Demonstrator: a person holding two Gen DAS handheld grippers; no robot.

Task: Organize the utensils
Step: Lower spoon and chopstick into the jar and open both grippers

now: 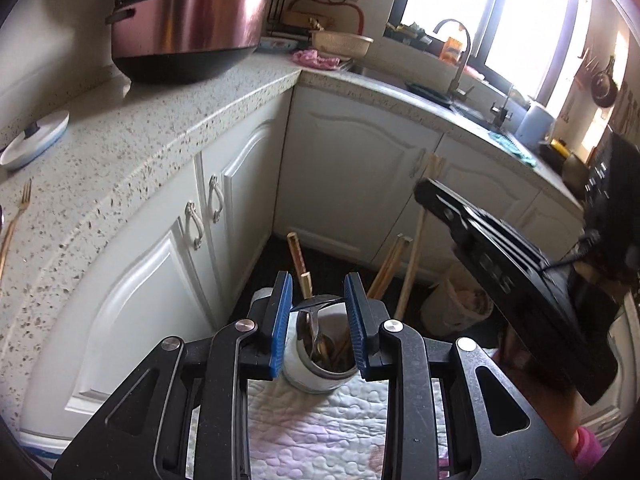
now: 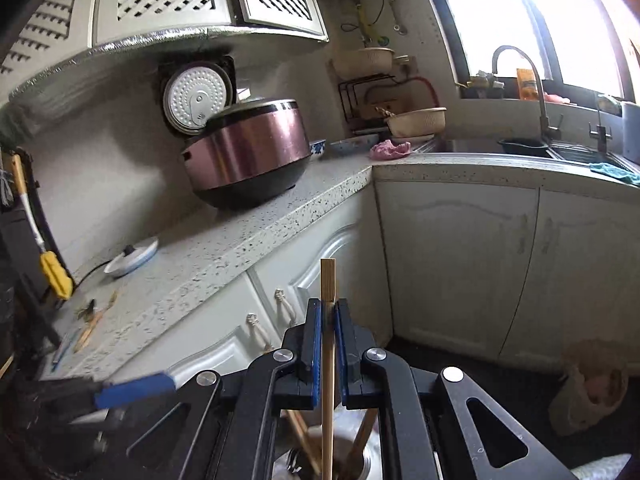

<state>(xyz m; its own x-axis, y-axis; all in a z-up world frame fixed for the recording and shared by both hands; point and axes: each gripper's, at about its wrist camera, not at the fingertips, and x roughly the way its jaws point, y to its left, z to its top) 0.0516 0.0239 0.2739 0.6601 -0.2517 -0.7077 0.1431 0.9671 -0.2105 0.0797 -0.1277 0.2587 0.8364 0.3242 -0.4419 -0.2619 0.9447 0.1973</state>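
My left gripper [image 1: 318,294] is shut on the rim of a white utensil cup [image 1: 320,372], blue pads on either side of it. The cup holds spoons and several wooden chopsticks [image 1: 386,268] and rests on a quilted cloth [image 1: 316,432]. My right gripper [image 2: 328,312] is shut on a single wooden chopstick [image 2: 328,360], held upright over the same cup [image 2: 368,464], its lower end inside the cup. The right gripper's black body [image 1: 520,280] shows at the right of the left wrist view. A gold fork [image 1: 14,224] lies on the speckled counter [image 1: 140,152].
A purple rice cooker [image 2: 248,152] with its lid up stands on the counter. A white lid [image 2: 130,260] and more utensils [image 2: 94,320] lie on the counter to the left. White cabinet doors [image 2: 456,264] run below. A sink with a faucet [image 2: 536,88] is at the right.
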